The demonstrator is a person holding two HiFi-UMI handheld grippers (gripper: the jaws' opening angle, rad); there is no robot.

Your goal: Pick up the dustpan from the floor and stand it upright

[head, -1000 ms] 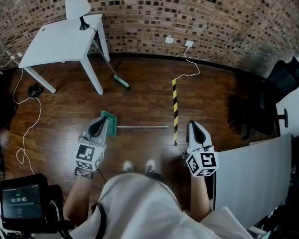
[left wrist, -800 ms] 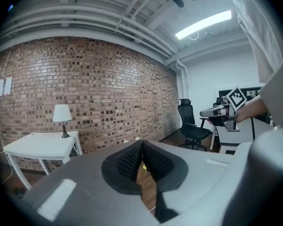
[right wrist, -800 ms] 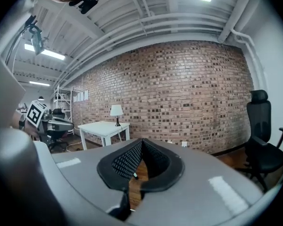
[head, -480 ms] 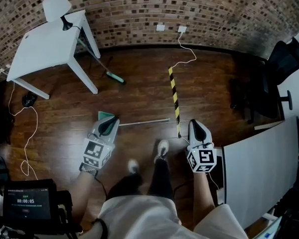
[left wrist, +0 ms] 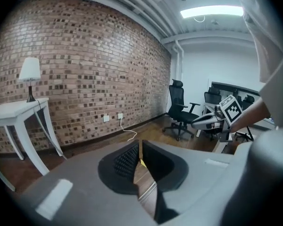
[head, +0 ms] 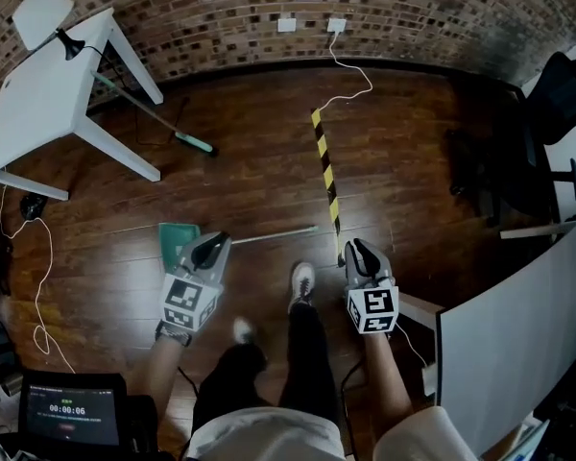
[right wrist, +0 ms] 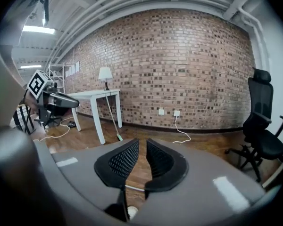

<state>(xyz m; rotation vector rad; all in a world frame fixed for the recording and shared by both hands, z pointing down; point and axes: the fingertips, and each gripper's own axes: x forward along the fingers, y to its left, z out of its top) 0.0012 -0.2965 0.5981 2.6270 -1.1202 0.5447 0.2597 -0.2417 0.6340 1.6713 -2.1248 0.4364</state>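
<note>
In the head view a green dustpan (head: pixel 178 234) lies flat on the wooden floor, its long metal handle (head: pixel 278 232) stretching to the right. My left gripper (head: pixel 214 247) hovers over the point where the handle meets the pan, its jaws together and nothing in them. My right gripper (head: pixel 358 252) hangs just past the handle's free end, beside the striped tape. Its jaws have just been opening and stand slightly apart, with nothing between them. In the right gripper view the handle (right wrist: pixel 134 188) shows low through the gap.
A white table (head: pixel 38 89) with a lamp (head: pixel 40 15) stands at the back left, and a green-headed broom (head: pixel 194 143) leans under it. Yellow-black tape (head: pixel 324 176) runs along the floor. An office chair (head: pixel 518 161) and a white panel (head: pixel 499 334) are on the right. The person's shoe (head: pixel 302 280) is near the handle.
Both grippers have sunk toward the floor and come closer to the dustpan handle. The person has stepped forward, one foot now near the handle.
</note>
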